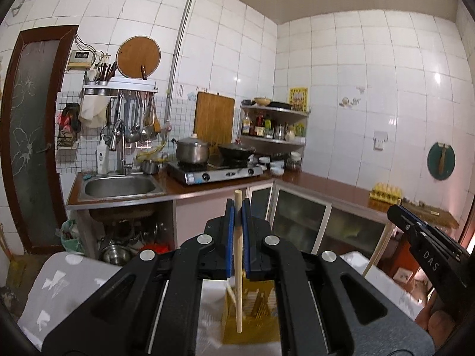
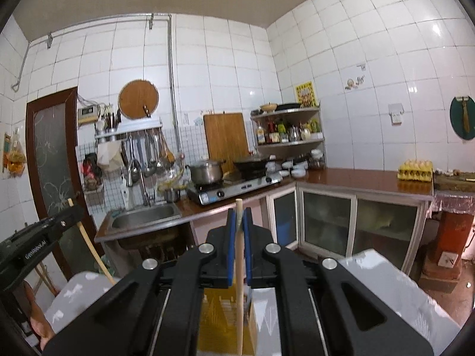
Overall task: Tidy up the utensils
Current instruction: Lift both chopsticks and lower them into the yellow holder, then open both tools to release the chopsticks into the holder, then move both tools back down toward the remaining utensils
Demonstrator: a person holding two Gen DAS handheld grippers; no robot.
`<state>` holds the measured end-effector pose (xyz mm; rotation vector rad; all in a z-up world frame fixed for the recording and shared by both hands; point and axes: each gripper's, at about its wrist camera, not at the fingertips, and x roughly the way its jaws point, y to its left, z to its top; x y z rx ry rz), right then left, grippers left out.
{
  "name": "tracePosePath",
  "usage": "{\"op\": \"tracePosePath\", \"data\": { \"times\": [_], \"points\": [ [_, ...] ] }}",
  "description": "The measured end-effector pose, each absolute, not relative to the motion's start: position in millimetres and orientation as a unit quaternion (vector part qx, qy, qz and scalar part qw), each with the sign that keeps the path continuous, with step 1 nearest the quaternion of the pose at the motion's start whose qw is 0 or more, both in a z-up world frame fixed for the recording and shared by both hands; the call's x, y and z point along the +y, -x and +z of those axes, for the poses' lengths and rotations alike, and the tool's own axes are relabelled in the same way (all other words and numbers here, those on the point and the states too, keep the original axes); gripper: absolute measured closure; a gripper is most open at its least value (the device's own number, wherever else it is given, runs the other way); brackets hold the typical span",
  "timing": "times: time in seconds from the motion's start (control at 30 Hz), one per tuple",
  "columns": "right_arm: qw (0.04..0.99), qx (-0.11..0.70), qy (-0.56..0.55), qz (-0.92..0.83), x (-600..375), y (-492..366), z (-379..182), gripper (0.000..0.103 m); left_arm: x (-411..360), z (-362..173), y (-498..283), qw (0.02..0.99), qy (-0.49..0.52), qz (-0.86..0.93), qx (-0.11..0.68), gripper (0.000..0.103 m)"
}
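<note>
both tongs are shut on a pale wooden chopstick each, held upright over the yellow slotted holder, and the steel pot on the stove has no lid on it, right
Not quite: the steel pot on the stove does have a lid, with a knob on top, as the left wrist view shows. The rest holds: the left tongs and right tongs are each shut on a pale wooden chopstick, upright over the yellow slotted holder.

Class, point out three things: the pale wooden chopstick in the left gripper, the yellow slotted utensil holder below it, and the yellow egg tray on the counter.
Pale wooden chopstick [image 1: 238, 255]: left wrist view, mid-shaft.
Yellow slotted utensil holder [image 1: 261, 311]: left wrist view, front wall.
Yellow egg tray [image 2: 415, 171]: right wrist view, front edge.
</note>
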<state>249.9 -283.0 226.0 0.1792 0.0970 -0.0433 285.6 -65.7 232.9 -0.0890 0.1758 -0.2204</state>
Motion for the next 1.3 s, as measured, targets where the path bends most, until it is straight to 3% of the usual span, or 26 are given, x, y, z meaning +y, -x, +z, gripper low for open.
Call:
{"op": "tracePosePath", "data": {
  "times": [0.27, 0.73, 0.77, 0.8, 0.83, 0.87, 0.9, 1.03, 1.1, 1.3],
  "points": [
    [0.995, 0.049, -0.088, -0.024, -284.3, -300.8, 224.7, 0.097, -84.0, 222.5, -331.6, 0.989, 0.039, -0.11, 0.086, 0.099],
    [0.983, 0.156, -0.097, -0.008, -288.1, -355.7, 134.9, 0.096, -84.3, 118.1, -372.9, 0.977, 0.013, -0.085, 0.193, 0.097],
    [0.982, 0.166, -0.092, -0.011, -287.7, -353.9, 133.3, 0.094, -83.0, 117.3, -371.0, 0.977, 0.012, -0.081, 0.195, 0.095],
    [0.981, 0.172, -0.088, -0.014, -287.4, -352.6, 132.2, 0.089, -79.6, 117.8, -367.6, 0.978, 0.01, -0.072, 0.197, 0.084],
    [0.981, 0.176, -0.085, -0.018, -287.3, -350.3, 131.4, 0.066, -77.2, 118.8, -365.2, 0.978, 0.009, -0.069, 0.199, 0.075],
    [0.98, 0.178, -0.083, -0.021, -288.0, -347.1, 133.1, 0.044, -73.5, 120.8, -360.7, 0.978, 0.01, -0.064, 0.199, 0.055],
    [0.981, 0.174, -0.082, -0.025, -289.5, -339.1, 135.0, 0.043, -71.2, 123.0, -356.2, 0.979, 0.011, -0.06, 0.196, 0.046],
    [0.979, 0.182, -0.08, -0.037, -296.3, -312.1, 139.3, 0.043, -57.6, 137.3, -331.6, 0.98, 0.007, -0.046, 0.191, 0.039],
    [0.977, 0.191, -0.084, -0.043, -300.2, -294.5, 138.3, 0.043, -48.8, 143.8, -317.6, 0.98, 0.008, -0.04, 0.195, 0.025],
    [0.97, 0.221, -0.09, -0.056, -306.4, -248.9, 122.7, 0.039, -25.8, 148.0, -271.7, 0.978, 0.008, -0.027, 0.205, 0.011]
  ]
}}
